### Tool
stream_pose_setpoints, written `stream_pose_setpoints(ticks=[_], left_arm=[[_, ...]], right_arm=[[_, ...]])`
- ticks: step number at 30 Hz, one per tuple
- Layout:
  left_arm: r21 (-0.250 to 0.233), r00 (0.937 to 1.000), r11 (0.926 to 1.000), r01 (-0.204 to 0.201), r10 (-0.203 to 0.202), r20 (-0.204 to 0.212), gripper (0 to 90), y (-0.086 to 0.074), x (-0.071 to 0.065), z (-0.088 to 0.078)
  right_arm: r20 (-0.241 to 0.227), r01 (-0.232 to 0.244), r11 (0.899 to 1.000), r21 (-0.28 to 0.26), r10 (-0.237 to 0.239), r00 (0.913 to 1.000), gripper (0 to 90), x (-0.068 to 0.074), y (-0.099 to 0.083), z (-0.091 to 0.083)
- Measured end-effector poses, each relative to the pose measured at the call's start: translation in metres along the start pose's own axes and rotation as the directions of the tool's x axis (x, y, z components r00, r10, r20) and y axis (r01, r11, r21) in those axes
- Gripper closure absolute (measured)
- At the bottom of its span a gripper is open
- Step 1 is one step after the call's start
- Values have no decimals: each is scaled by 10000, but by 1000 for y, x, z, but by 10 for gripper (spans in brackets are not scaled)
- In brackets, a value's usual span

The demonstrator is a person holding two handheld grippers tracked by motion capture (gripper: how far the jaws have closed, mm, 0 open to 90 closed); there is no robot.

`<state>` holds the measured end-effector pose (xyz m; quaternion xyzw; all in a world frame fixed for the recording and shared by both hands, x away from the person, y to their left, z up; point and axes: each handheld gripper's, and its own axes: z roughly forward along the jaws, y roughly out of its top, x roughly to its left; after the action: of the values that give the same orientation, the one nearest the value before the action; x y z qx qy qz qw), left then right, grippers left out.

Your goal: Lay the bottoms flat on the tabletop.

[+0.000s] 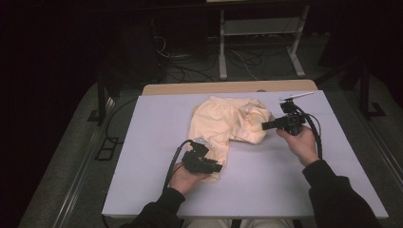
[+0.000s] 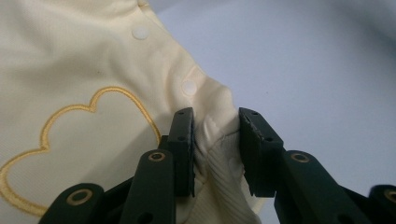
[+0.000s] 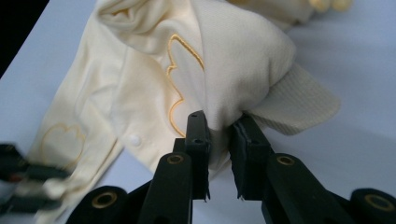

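A pale yellow baby garment [image 1: 228,124] with gold embroidered outlines and white snaps lies crumpled on the white table [image 1: 142,156]. My left gripper [image 1: 213,166] is shut on the ribbed cuff [image 2: 219,177] at the garment's near end, fabric bunched between its pads. My right gripper [image 1: 267,125] is shut on a fold of the garment's right side [image 3: 219,126], next to a ribbed cuff [image 3: 299,105]. In the right gripper view the garment [image 3: 154,88] drapes away to the left, where the left gripper [image 3: 18,186] shows blurred.
The table's wooden far edge [image 1: 228,88] borders a dark floor with cables and a white metal stand [image 1: 259,42]. Bare table surface lies to the left, right and front of the garment.
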<state>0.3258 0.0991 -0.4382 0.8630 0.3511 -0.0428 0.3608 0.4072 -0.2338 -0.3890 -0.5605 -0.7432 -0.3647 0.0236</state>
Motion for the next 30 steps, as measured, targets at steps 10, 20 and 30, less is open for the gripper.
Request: stream_pose_setpoints(ticks=[10, 20, 30], left_arm=[[-20, 10000, 10000, 5, -5, -13, 664, -1, 0, -1], [-14, 10000, 10000, -1, 1, 1, 664, -1, 0, -1], [-64, 10000, 10000, 54, -54, 53, 664, -1, 1, 0]], right_arm=[[-373, -605, 9969, 511, 624, 9974, 766, 16, -35, -32], [-520, -504, 9959, 751, 544, 9972, 747, 27, -60, -26], [-563, 1001, 9946, 268, -985, 9935, 564, 22, -82, -21]])
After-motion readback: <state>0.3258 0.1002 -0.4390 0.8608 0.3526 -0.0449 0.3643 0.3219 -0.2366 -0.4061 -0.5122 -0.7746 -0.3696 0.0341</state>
